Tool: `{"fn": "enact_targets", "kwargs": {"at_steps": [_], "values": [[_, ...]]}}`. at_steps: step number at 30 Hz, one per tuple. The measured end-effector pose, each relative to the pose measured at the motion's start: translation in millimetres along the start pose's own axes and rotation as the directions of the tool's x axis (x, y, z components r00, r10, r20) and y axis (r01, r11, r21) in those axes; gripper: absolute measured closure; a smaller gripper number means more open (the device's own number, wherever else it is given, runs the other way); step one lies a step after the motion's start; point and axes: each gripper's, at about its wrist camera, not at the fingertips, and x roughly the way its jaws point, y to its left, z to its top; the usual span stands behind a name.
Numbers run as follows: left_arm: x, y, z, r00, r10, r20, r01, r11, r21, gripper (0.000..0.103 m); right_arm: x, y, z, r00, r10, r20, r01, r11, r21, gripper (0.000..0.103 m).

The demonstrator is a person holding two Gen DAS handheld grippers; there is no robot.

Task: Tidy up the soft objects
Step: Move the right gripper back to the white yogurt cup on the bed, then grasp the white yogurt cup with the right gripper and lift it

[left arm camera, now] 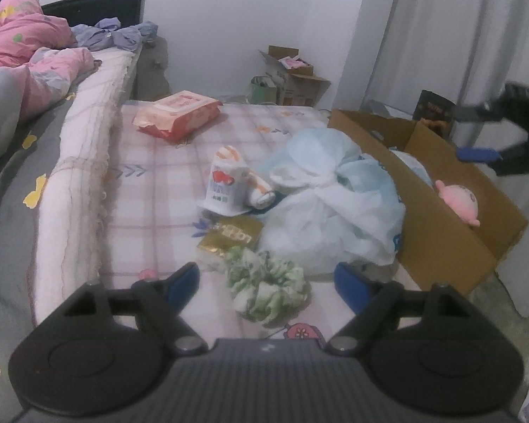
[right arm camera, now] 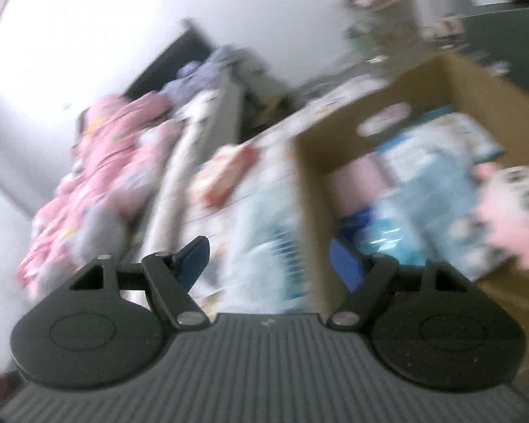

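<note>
A green-and-white scrunchie [left arm camera: 268, 292] lies on the checked mat [left arm camera: 151, 176], between the wide-apart fingers of my left gripper [left arm camera: 268, 275], which is open; neither pad touches it. Beyond it lie a gold packet [left arm camera: 229, 236], a white pouch with red hearts [left arm camera: 224, 187], a crumpled white plastic bag [left arm camera: 335, 197] and a red wipes pack [left arm camera: 178, 114]. To the right stands a cardboard box [left arm camera: 441, 243] with a pink plush toy [left arm camera: 458, 201] inside. My right gripper [left arm camera: 476, 134] hovers open and empty over the box. In the blurred right wrist view that gripper [right arm camera: 268, 250] faces the box [right arm camera: 441, 81] and plush [right arm camera: 511, 208].
A bed with a pink quilt [left arm camera: 24, 46] and a grey sheet [left arm camera: 3, 211] runs along the left. A white knitted blanket [left arm camera: 77, 176] hangs over its edge. Another open carton [left arm camera: 296, 77] stands by the far wall, and curtains [left arm camera: 458, 35] hang at the right.
</note>
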Motion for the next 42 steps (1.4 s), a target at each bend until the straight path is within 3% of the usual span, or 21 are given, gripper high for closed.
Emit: {"fn": "enact_targets", "kwargs": {"at_steps": [6,11,16,21,26,32,37,39,41,42], "values": [[6.3,0.4,-10.1,1.000,-0.004,-0.018,0.004,1.000,0.016,0.019,43.9,47.1,-31.4,0.983,0.125,-0.135,-0.128,0.992,-0.016,0.027],[11.1,5.3,-6.7,1.000,0.007,-0.007,-0.007,1.000,0.014,0.021,79.2,68.0,-51.0,0.966,0.128,-0.226,-0.135,0.991,-0.014,0.029],[17.3,11.7,15.1,0.997,0.048,0.063,-0.049,0.999,0.023,0.025,108.4,91.4,-38.4,0.962,0.102,-0.252,-0.122,0.990,-0.068,0.031],[36.1,18.4,42.4,0.993,0.052,0.104,-0.056,0.998,0.030,0.025,144.7,113.6,-10.2,0.957,0.038,-0.288,-0.082,0.987,-0.139,0.035],[60.9,27.4,51.3,0.996,0.065,0.059,-0.065,0.998,0.006,0.035,204.6,123.1,5.1,0.929,-0.055,-0.366,-0.020,0.980,-0.196,0.039],[71.5,44.3,39.1,0.998,0.070,-0.005,-0.070,0.997,-0.031,0.036,270.1,141.7,0.1,0.899,-0.203,-0.388,0.035,0.916,-0.399,0.037],[64.5,60.3,29.9,0.996,0.079,-0.033,-0.082,0.993,-0.083,0.036,303.4,140.5,-12.5,0.865,-0.271,-0.422,0.055,0.887,-0.458,0.037],[58.5,63.1,26.4,0.996,0.082,-0.032,-0.085,0.992,-0.091,0.036,307.4,138.4,-16.1,0.862,-0.285,-0.419,0.061,0.880,-0.471,0.042],[53.2,63.8,22.4,0.995,0.091,-0.030,-0.093,0.991,-0.094,0.036,307.7,137.4,-17.3,0.866,-0.287,-0.410,0.066,0.878,-0.474,0.057],[50.7,64.1,20.8,0.995,0.092,-0.028,-0.095,0.991,-0.098,0.036,306.0,136.7,-17.3,0.868,-0.283,-0.408,0.067,0.881,-0.469,0.059]]}}
